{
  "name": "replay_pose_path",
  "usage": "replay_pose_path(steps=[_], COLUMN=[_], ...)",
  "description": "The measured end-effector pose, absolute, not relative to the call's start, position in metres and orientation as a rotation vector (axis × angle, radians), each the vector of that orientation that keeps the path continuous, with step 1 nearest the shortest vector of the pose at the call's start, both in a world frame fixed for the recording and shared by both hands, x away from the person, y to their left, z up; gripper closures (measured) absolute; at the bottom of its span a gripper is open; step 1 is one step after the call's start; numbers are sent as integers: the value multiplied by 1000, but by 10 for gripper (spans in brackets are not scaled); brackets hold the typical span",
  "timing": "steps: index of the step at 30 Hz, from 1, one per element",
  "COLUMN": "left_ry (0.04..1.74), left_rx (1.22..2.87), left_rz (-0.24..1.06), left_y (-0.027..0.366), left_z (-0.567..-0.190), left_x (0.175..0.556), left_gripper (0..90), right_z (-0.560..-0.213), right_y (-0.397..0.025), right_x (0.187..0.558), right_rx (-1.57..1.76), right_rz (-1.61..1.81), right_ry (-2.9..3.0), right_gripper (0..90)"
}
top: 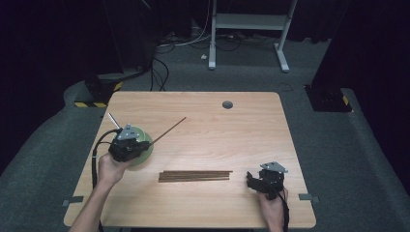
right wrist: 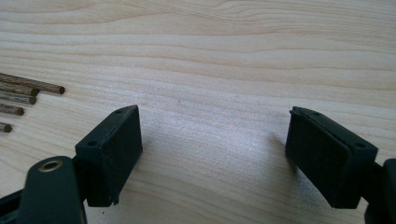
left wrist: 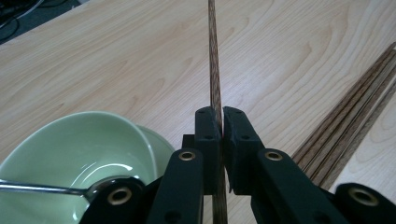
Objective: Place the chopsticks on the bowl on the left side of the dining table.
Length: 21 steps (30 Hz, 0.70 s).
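Chopstick (left wrist: 215,70) grasped in the left gripper's (top: 145,143) fingers over the green bowl (left wrist: 79,154), not yet dropped; more chopsticks (top: 195,176) wait near the table's (top: 241,140) front edge; right gripper (right wrist: 212,154) released.

chopstick (left wrist: 215,70) tip cut off — bowl (left wrist: 70,154) partly cropped

1 green bowl (top: 138,145), 1 spoon (left wrist: 42,187), approx. 5 loose chopsticks (top: 195,176) (plus 1 gripped (top: 169,129)).

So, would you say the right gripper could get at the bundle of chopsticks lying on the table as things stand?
Probably yes. The right gripper is open and holds nothing, the chopstick bundle lies beside it, and only bare table lies between them. In the right gripper view the stick ends lie just left of its jaws.
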<state>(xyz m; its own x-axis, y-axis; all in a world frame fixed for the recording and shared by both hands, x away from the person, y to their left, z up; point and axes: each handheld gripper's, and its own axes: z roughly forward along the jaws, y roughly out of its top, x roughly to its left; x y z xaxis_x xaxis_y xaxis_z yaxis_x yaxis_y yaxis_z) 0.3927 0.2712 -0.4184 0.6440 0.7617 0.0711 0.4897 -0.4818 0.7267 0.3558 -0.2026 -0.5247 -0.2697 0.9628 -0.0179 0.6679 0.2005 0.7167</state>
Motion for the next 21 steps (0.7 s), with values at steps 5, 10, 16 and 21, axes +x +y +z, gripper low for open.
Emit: replay_pose_path(steps=[5, 10, 16, 21], left_ry=[986, 1017, 1037, 1049], left_rx=[2173, 2144, 2140, 2155], left_rz=[525, 536, 547, 557], left_y=[281, 291, 300, 305], left_z=[-417, -417, -417, -420], left_x=[391, 390, 390, 391], left_gripper=[846, 846, 846, 845], right_z=[-525, -525, -525, -525], right_y=[-203, -203, -203, -203], right_x=[356, 356, 356, 356], right_rx=[1515, 1514, 1514, 1514], right_rz=[834, 834, 834, 834], right_ry=[2013, 2013, 2013, 2013], right_gripper=[182, 182, 182, 182])
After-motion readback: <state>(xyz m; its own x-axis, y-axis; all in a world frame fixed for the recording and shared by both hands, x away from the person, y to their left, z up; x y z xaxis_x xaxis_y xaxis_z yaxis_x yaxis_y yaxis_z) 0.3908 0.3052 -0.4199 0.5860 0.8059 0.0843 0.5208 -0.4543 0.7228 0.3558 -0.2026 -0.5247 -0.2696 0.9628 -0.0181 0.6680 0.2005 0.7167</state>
